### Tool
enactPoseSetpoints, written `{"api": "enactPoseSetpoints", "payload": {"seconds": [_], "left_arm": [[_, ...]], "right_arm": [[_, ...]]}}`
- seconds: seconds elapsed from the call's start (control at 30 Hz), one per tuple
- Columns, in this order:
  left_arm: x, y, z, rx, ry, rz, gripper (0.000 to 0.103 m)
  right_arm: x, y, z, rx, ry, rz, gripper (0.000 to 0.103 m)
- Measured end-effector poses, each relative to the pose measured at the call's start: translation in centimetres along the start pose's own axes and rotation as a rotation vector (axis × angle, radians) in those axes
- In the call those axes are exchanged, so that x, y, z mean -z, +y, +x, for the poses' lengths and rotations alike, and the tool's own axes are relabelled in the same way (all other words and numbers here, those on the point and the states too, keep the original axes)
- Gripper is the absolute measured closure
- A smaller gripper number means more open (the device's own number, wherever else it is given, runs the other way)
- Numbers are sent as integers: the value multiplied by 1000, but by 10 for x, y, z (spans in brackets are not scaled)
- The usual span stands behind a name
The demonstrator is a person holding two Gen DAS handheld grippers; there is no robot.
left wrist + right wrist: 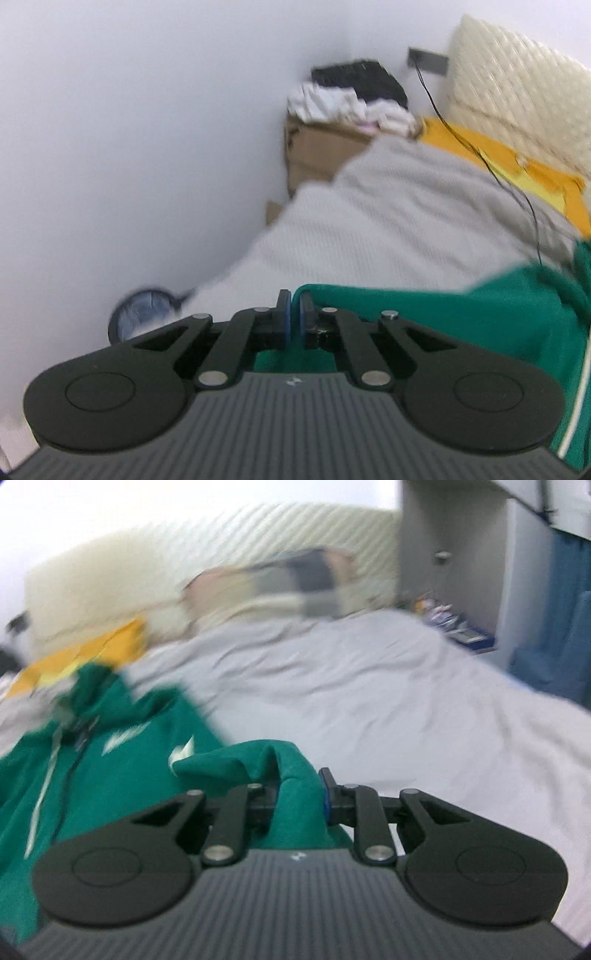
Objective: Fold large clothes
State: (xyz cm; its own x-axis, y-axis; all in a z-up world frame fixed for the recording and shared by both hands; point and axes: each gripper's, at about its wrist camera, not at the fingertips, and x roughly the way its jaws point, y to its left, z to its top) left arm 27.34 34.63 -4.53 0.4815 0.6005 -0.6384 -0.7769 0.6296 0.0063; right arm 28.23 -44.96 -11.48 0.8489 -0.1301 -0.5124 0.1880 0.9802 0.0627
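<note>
A large green zip-up garment (122,746) with white trim lies spread on the pale grey bedcover (369,686). My right gripper (299,794) is shut on a thick bunched fold of the green fabric, which stands up between its blue pads. In the left wrist view the same green garment (424,314) stretches off to the right. My left gripper (294,310) has its pads nearly together on a thin edge of the green cloth. Both views are blurred.
A cardboard box (321,151) heaped with white and black clothes stands by the wall corner. A yellow garment (517,162) and a black cable (491,166) lie near the quilted cream headboard (517,88). A round bin (142,310) sits below left. Pillows (273,587) and a nightstand (458,627) lie beyond.
</note>
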Motion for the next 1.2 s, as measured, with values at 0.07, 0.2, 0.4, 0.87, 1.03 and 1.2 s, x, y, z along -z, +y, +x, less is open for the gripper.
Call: {"api": "enactPoseSetpoints", "payload": {"seconds": [0.07, 0.2, 0.4, 0.87, 1.03, 1.2], "left_arm": [[-25, -8, 13, -27, -34, 3, 98], [-53, -31, 55, -105, -62, 21, 98], [-44, -42, 135, -193, -21, 36, 98], [2, -31, 169, -66, 104, -12, 30], [19, -30, 122, 94, 153, -100, 25], [35, -40, 61, 186, 144, -48, 25]], "right_arm": [[-22, -28, 15, 51, -17, 32, 81], [-49, -83, 61, 171, -23, 117, 81], [-29, -147, 143, 295, 54, 250, 94], [31, -155, 182, 278, 118, 310, 92], [18, -110, 133, 218, 34, 275, 92], [9, -45, 71, 61, 10, 237, 92]]}}
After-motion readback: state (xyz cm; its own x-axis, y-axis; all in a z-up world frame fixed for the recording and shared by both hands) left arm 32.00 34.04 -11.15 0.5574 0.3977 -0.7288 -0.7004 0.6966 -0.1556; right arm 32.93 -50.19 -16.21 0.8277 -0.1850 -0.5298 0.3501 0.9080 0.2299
